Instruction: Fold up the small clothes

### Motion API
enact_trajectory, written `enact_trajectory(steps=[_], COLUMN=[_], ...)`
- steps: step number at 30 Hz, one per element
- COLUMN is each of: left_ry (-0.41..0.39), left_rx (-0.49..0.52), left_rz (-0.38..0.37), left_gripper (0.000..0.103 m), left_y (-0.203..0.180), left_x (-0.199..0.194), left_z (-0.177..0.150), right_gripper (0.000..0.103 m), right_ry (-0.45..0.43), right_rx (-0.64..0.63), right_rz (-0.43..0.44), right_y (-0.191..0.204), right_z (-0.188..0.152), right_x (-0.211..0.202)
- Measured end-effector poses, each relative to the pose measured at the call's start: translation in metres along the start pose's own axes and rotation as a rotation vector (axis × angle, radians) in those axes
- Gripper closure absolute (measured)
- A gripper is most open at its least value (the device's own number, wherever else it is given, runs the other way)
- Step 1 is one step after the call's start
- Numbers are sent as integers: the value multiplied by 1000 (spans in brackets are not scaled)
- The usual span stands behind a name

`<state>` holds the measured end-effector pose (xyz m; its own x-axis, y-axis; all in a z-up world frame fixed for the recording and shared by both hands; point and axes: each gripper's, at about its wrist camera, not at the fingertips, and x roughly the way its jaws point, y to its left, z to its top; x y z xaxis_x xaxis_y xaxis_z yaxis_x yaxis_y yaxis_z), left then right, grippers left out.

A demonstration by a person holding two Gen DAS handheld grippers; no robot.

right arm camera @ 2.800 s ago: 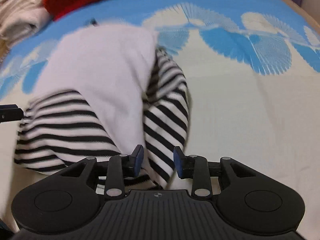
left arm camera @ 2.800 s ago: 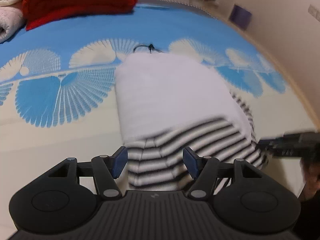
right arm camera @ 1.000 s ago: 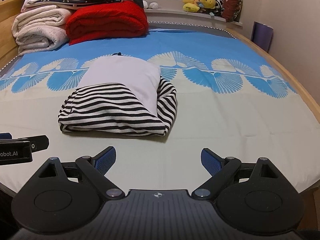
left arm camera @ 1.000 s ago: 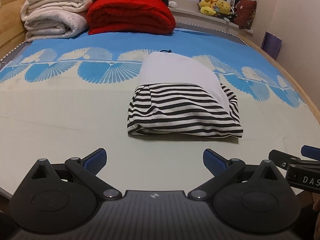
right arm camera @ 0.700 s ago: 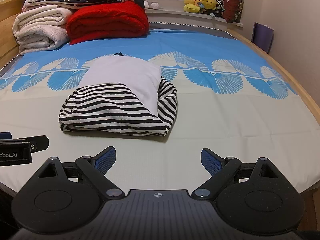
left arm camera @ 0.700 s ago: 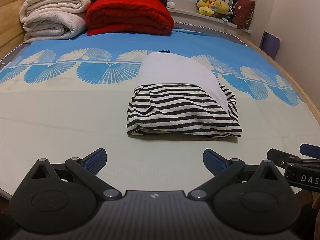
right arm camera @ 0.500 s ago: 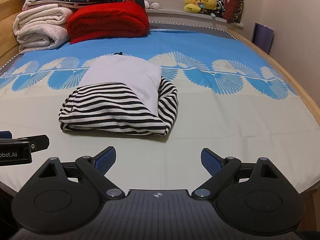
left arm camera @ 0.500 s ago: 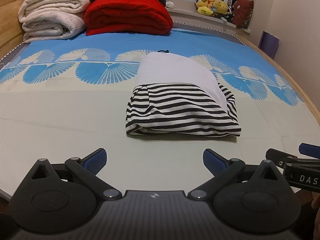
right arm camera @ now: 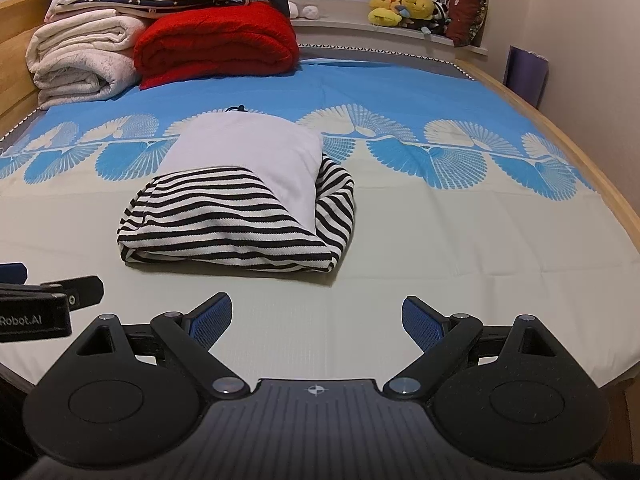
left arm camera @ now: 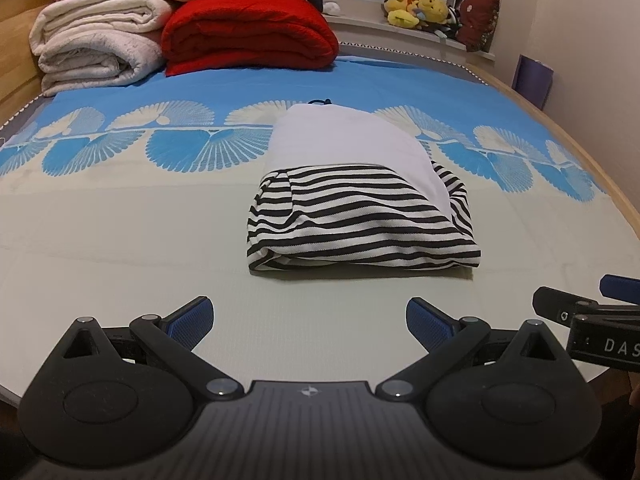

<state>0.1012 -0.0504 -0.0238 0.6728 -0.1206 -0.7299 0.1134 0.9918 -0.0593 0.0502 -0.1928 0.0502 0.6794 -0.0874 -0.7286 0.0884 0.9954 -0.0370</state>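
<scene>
Garments: I counted one folded striped garment (left arm camera: pixel 360 216) on the bed (left arm camera: pixel 120 240).
Claws: my left gripper (left arm camera: pixel 308 322) and right gripper (right arm camera: pixel 316 320) both gaped wide, empty.

Both my wrist views look low along the bed (left arm camera: pixel 120 240), sharing the folded garment (left arm camera: pixel 360 208) (right arm camera: pixel 240 208) mid-frame.
</scene>
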Motion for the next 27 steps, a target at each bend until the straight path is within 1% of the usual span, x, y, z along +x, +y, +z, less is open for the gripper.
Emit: enact_trajectory(steps=[7,27], left_ry=[-9,-7], left_rx=[-3,12], left_rz=[-12,-29], left_gripper=[0,0], left_y=[4,5], left_x=[-1,-2], left_z=[1,0], right_gripper=[11,11], right_ry=[10,-1], right_rx=[-10,-18], right_rz=[-2,-3], right_y=[2,4], right_z=[1,0], right_x=[2,2])
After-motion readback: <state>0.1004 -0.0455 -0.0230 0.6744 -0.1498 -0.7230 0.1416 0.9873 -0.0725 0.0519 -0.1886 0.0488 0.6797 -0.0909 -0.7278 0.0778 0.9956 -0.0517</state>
